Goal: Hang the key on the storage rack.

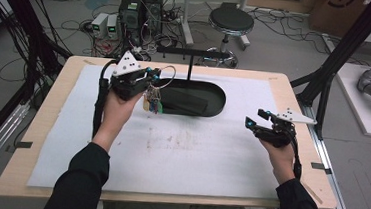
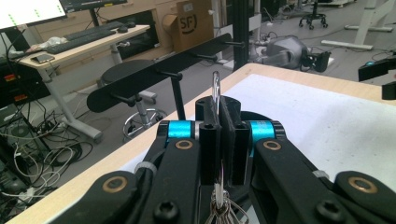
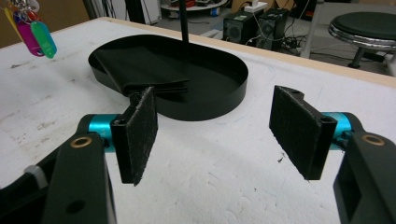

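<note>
Two grippers, one bunch of keys (image 1: 152, 102) pinched in the left one's jaws, one black oval tray (image 1: 220, 98) beyond them, holding one folded black cloth (image 1: 186, 102).

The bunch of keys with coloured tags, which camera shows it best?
The high view: the bunch of keys with coloured tags hangs whole beneath the left hand-held gripper. Left gripper view shows its ring edge-on; right gripper view catches the tags at a corner.
</note>
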{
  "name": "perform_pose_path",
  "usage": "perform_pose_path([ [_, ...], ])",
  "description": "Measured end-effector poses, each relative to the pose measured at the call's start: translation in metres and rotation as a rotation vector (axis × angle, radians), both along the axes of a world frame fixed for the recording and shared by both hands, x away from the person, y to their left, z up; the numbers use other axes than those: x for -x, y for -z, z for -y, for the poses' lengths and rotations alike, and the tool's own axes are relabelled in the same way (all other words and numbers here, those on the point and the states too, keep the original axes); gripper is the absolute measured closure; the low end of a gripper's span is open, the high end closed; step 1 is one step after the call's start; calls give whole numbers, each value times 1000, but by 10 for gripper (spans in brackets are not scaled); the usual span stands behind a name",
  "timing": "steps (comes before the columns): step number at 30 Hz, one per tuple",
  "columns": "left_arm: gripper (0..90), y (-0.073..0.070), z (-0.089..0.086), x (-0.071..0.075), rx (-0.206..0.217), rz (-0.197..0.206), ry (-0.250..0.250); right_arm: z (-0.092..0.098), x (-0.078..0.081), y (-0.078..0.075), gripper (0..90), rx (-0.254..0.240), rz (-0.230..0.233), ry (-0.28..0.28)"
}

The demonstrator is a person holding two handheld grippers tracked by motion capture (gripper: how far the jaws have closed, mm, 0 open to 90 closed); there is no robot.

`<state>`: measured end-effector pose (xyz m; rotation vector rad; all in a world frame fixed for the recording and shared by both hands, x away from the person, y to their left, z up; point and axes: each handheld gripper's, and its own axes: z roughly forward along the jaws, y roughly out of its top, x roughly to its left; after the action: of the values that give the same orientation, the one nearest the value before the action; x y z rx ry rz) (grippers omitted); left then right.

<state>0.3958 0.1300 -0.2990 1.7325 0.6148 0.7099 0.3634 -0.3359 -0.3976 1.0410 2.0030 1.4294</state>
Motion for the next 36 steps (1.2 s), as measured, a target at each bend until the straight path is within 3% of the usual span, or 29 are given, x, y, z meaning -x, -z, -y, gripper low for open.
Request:
perform_pose_path([
  [10,863,6,-4,-12,11,4,-44,0,0,0,329,-4,1,1],
  [18,863,9,-10,-22,51,5,-71,1,-1,0,329,-4,-1,1],
  [27,862,-4,-1,-32,38,11,-67,0,-1,0,330,-5,-3,-1],
  [36,863,-1,2,-44,38,-13,-90,1,-1,0,331,-7,0,-1],
])
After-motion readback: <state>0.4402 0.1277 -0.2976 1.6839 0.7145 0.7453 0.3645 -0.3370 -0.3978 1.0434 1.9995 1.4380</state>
